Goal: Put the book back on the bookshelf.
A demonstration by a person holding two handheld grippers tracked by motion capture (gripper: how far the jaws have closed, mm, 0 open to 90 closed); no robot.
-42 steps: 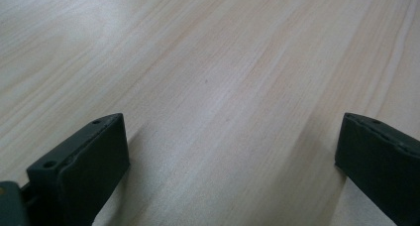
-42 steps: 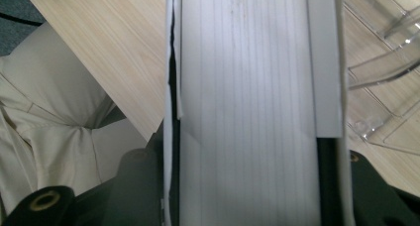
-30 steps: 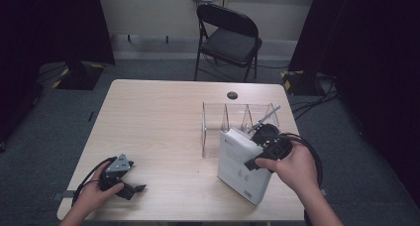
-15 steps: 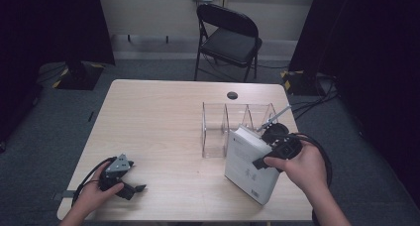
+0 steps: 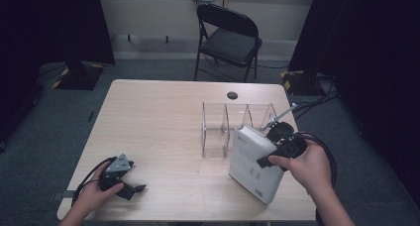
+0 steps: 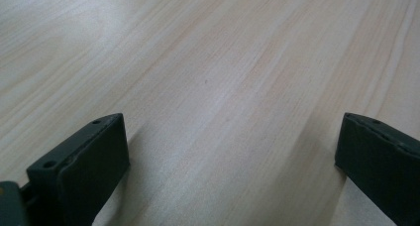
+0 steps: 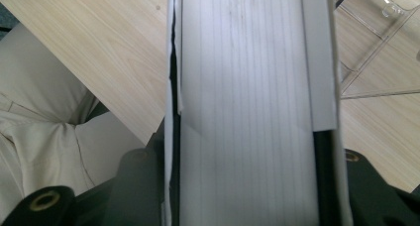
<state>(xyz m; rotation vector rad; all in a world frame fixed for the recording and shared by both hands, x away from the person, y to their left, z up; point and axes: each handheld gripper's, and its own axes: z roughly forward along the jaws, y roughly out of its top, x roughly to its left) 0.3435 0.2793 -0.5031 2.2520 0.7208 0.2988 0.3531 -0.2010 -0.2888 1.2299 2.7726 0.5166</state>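
Note:
A thick white book [image 5: 251,167] stands tilted on its lower corner at the table's front right, with my right gripper [image 5: 278,154] shut on its upper edge. In the right gripper view the book's page edges [image 7: 247,112] run up between the two black jaws. A clear plastic divider rack [image 5: 223,129] stands just behind and to the left of the book, and its corner [image 7: 376,47] shows beside the pages. My left gripper [image 5: 130,188] rests on the table at the front left, open, with bare wood between its jaws [image 6: 233,161].
The wooden table [image 5: 158,117] has a dark cable hole [image 5: 232,95] near its far edge. A black folding chair [image 5: 228,37] stands behind the table. The person's light trousers [image 7: 49,132] show below the table's front edge.
The right gripper has tipped the white book more upright and shifted it slightly right, beside the rack. The left gripper has not moved.

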